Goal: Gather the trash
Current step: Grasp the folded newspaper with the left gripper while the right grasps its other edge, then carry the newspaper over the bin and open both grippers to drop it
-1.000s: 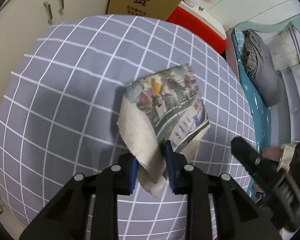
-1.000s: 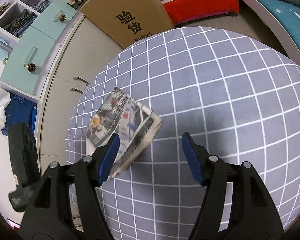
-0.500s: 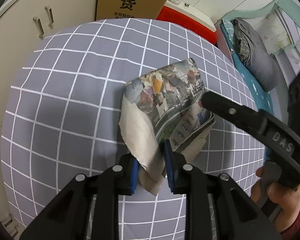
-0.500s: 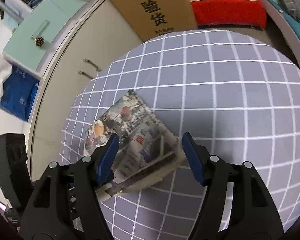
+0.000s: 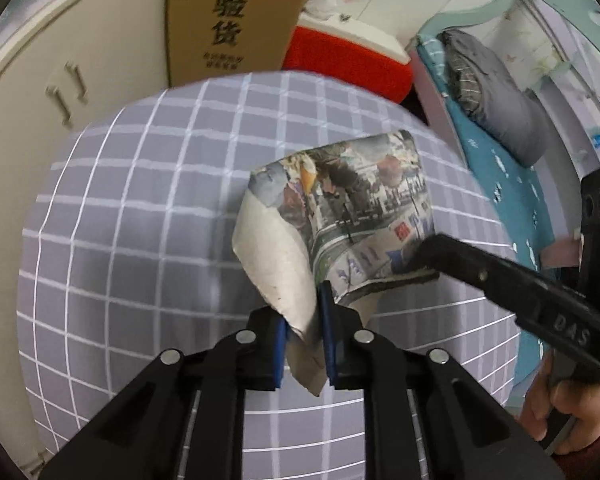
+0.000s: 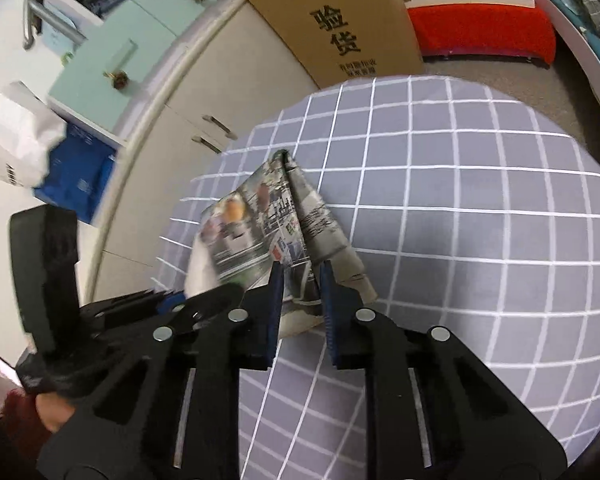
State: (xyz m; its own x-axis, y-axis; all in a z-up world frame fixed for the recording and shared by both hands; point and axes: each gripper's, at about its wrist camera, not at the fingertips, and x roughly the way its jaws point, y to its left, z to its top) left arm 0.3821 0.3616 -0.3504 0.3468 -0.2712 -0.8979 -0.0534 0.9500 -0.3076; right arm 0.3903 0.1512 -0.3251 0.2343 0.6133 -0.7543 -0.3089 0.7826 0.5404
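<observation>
While both tongs close, folded newspaper (image 5: 352, 216) lifted off checked cloth (image 5: 140, 220).
Left gripper (image 5: 305, 332) pinches one corner; right gripper (image 6: 300, 292) clamps the opposite edge.

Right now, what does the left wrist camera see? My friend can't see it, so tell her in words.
The left gripper pinches a corner of a folded newspaper, its jaws closing, above a grey checked tablecloth. The right gripper grips the paper's other edge; a cardboard box stands behind.
</observation>
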